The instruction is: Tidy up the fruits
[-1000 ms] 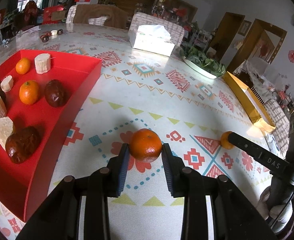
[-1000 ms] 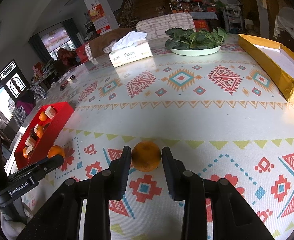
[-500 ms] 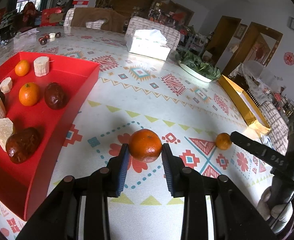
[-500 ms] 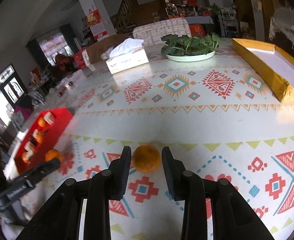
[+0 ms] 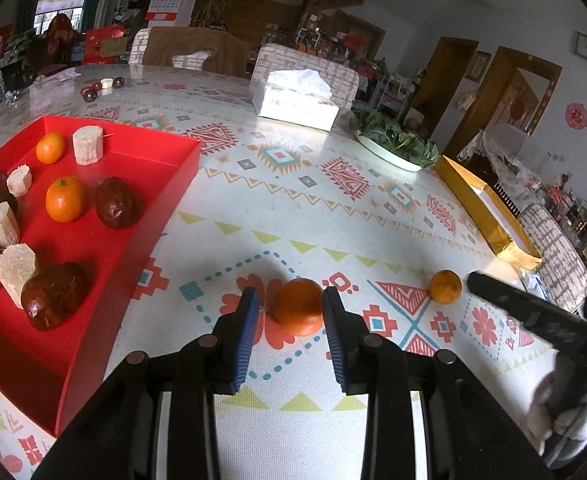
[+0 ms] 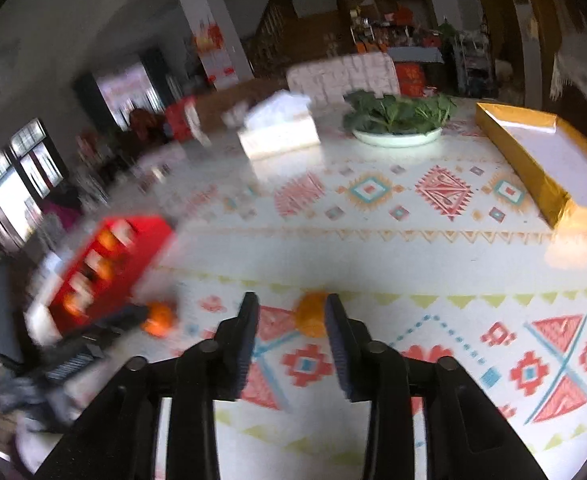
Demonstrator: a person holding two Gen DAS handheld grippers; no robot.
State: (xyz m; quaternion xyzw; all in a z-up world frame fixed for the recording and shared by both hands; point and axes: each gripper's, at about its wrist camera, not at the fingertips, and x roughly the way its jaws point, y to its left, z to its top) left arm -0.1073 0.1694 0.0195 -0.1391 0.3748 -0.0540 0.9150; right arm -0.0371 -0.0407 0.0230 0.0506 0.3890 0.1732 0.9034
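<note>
Left wrist view sharp, right wrist view smeared by motion. Landmark: red tray (image 5: 161,200), holding small oranges, dark red glossy fruits and pale cut chunks. The first orange (image 5: 298,306) lies on the patterned tablecloth (image 5: 293,200), off the tray's near right corner and clear of its wall. It is small, round, bright orange with a slightly dimpled skin, lit from above and shaded underneath. It sits between the jaws of the left gripper (image 5: 289,296): it looks to touch the right-hand blue pad, but I see a strip of cloth between it and the left-hand pad, so I log these jaws as parted and not clamping. The second orange (image 5: 445,287) is on the same cloth, further from the tray than the first, well apart from it. It is the same kind, a little smaller in view, with a bright highlight. In the right wrist view it is only an orange blur hard against the right-hand finger of the right gripper (image 6: 290,304), with an open gap on the other side. Those jaws are opening and no squeeze on the fruit shows.
</note>
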